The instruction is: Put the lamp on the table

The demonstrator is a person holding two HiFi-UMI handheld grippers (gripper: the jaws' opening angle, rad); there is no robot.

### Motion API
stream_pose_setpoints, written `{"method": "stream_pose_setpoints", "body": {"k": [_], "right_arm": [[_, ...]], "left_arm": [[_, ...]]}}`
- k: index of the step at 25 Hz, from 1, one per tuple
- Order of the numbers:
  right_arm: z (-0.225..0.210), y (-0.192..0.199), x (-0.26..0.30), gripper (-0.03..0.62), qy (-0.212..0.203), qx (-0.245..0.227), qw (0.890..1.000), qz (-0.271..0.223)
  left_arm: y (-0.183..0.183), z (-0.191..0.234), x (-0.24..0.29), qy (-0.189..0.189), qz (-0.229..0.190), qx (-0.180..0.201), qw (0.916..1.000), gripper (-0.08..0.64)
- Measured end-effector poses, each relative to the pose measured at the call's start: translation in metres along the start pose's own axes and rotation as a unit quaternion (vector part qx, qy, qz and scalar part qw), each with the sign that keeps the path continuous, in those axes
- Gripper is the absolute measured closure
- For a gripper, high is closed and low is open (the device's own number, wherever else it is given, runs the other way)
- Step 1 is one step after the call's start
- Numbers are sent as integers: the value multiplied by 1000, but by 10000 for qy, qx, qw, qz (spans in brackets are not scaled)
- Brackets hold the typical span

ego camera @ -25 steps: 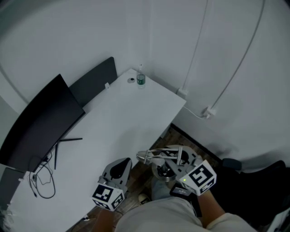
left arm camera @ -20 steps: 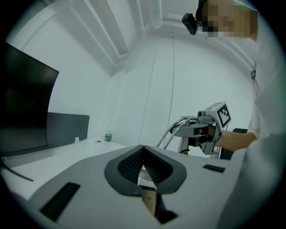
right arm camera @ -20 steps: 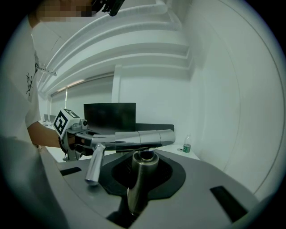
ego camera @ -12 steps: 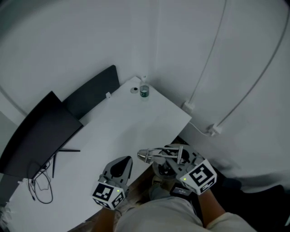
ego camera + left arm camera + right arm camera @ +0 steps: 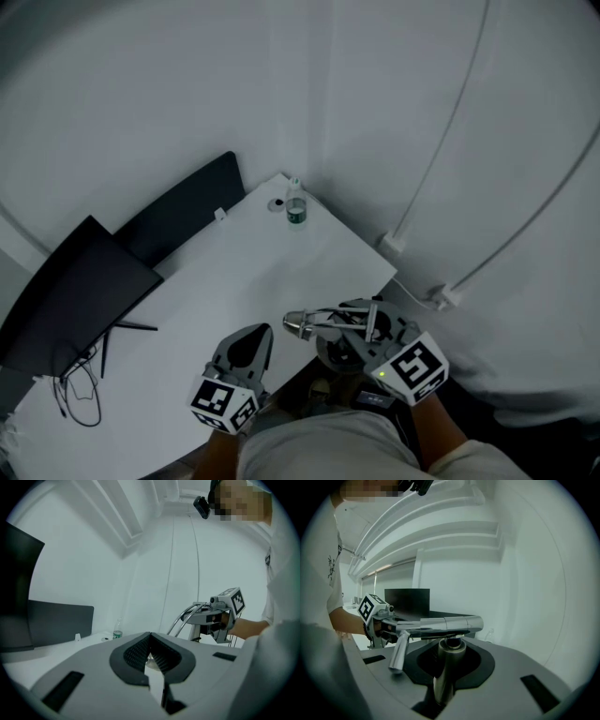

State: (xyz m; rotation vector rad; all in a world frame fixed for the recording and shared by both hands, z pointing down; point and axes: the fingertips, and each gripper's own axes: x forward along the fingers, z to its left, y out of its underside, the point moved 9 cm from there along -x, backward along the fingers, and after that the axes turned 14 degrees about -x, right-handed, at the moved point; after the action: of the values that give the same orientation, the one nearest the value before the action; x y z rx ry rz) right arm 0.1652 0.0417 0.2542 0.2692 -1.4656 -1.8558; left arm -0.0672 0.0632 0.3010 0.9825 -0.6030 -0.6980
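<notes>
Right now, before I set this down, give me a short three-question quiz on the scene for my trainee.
1. True or false: the right claw is shut on the upright stem of the silver metal desk lamp.
2. Pick one: the clear plastic bottle with the green label stands A) at the far corner of the white table; B) at the table's near edge; C) on the floor.
3. Fill in: the left claw is shut and holds ____.

Key: 1 true; 2 A; 3 nothing.
</notes>
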Motion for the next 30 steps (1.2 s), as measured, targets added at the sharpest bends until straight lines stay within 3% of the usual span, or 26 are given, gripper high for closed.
{"method": "stream_pose_setpoints", "body": {"k": [9, 15, 30], "right_arm": [[-16, 0, 22, 528, -123, 110, 9998, 127], [-37, -36, 67, 528, -216, 322, 9977, 562], [-36, -12, 74, 528, -6, 159, 9998, 157]], "left_arm": [[-7, 17, 8, -100, 154, -94, 9998, 557], [-53, 56, 22, 17, 394, -439, 9983, 557], [-36, 62, 28, -13, 288, -18, 9996, 557]]}}
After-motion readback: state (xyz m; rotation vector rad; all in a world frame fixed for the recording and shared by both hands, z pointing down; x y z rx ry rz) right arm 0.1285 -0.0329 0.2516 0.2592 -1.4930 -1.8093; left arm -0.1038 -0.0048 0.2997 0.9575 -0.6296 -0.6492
